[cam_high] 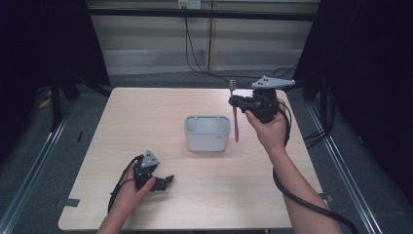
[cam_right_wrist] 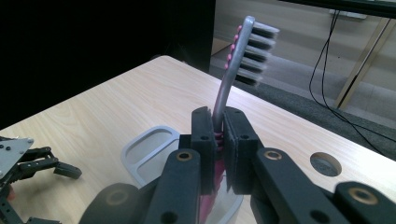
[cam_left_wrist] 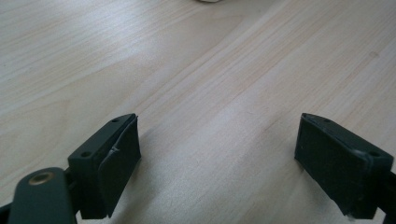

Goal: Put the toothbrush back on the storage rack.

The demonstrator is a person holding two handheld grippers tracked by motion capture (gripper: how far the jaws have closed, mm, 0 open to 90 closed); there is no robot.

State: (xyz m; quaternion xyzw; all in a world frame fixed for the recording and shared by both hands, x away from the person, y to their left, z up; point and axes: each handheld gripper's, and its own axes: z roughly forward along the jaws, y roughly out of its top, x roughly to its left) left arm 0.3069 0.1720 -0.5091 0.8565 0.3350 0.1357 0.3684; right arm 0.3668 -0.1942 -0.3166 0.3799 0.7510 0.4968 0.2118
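The right gripper [cam_high: 242, 103] clamps a pink toothbrush [cam_high: 234, 113] upright, bristles up, just beside the grey holder cup [cam_high: 207, 133] at the table's [cam_high: 146, 112] centre, apparently about to lower it in, while the left gripper [cam_high: 163, 183] rests wide apart near the front edge.

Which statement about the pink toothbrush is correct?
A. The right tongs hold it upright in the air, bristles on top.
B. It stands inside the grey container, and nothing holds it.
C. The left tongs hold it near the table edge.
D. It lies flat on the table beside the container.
A: the right tongs are shut on the toothbrush, its bristle head uppermost, raised beside the grey container; the left tongs are open over the table.
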